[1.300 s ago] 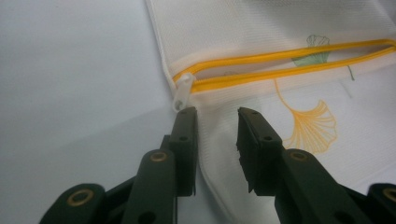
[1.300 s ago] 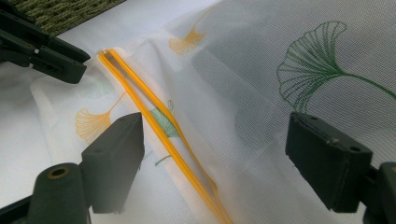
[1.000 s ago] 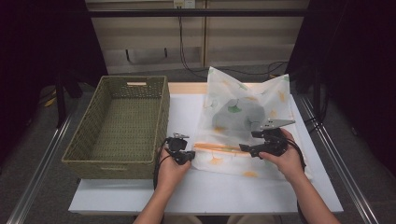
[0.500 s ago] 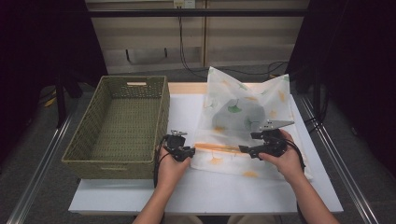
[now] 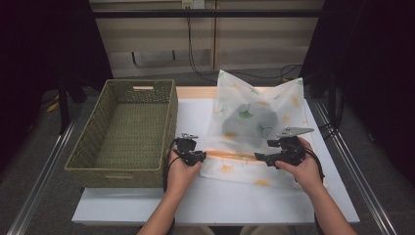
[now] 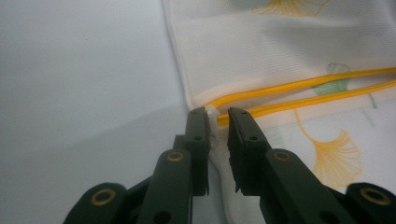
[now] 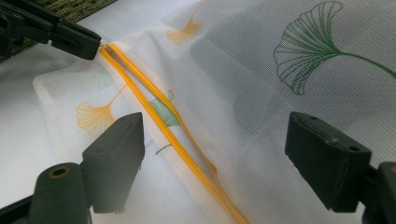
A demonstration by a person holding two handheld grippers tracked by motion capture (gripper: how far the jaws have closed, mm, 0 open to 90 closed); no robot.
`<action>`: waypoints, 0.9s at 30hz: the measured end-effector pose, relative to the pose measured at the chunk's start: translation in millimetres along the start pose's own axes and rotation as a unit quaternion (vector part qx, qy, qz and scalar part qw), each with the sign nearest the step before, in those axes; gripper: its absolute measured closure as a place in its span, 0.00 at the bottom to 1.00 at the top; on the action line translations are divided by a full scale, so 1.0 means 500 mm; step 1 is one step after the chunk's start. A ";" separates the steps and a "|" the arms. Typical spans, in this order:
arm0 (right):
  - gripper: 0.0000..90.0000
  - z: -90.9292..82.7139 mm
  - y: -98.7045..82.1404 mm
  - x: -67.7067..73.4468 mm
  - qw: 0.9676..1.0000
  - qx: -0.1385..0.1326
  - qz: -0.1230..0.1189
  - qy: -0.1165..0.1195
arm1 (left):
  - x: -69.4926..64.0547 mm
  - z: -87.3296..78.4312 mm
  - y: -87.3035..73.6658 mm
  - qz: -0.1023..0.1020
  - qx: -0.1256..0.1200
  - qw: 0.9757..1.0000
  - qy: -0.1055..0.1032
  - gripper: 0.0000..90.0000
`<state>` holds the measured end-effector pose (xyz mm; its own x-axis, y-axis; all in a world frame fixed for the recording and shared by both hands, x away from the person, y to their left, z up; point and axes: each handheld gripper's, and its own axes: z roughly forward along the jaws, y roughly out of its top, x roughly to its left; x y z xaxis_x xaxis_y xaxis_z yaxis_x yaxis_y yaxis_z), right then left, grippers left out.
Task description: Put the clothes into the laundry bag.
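The mesh laundry bag [image 5: 254, 132] lies flat on the white surface [image 5: 195, 200], directly ahead of both tongs, and a dark item shows through it beyond the right tongs. The fabric is thin, translucent white netting printed with green and orange ginkgo leaves. It is judged light, limp and easily wrinkled, so it offers no stiffness to push against. The orange zipper [image 7: 163, 123] runs between the two tongs and forms the firmest line on the bag.

The left tongs [image 6: 218, 116] have just been closing. The jaws stand narrowly apart around the small white tab at the zipper's end [image 6: 212, 115], which touches the left jaw. A full pinch is not confirmed. The right tongs [image 7: 212, 140] are wide open, straddling the zipper with nothing gripped.

Take hold at the zipper end or at the seam beside it. A pinch on bare mesh is likely to slip or stretch. The woven green basket [image 5: 127, 132] stands just beyond the left tongs.
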<state>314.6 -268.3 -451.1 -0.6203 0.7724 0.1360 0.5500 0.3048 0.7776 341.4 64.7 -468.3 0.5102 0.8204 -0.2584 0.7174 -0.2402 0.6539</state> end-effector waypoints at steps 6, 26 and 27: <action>0.22 0.004 0.003 0.004 1.000 0.002 -0.002 0.002 | -0.004 -0.001 -0.001 -0.006 0.003 1.000 -0.016 0.90; 0.22 0.014 0.012 0.009 1.000 0.002 -0.008 0.008 | -0.004 -0.018 -0.013 0.020 0.012 1.000 0.002 0.73; 0.22 0.016 0.013 0.010 1.000 0.001 -0.008 0.009 | -0.006 -0.017 -0.014 0.024 0.015 1.000 0.003 0.73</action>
<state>319.6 -258.0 -450.1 -0.6389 0.7574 0.1346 0.5412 0.3182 0.7784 330.9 68.5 -466.1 0.5416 0.8104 -0.2235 0.7060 -0.2942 0.6442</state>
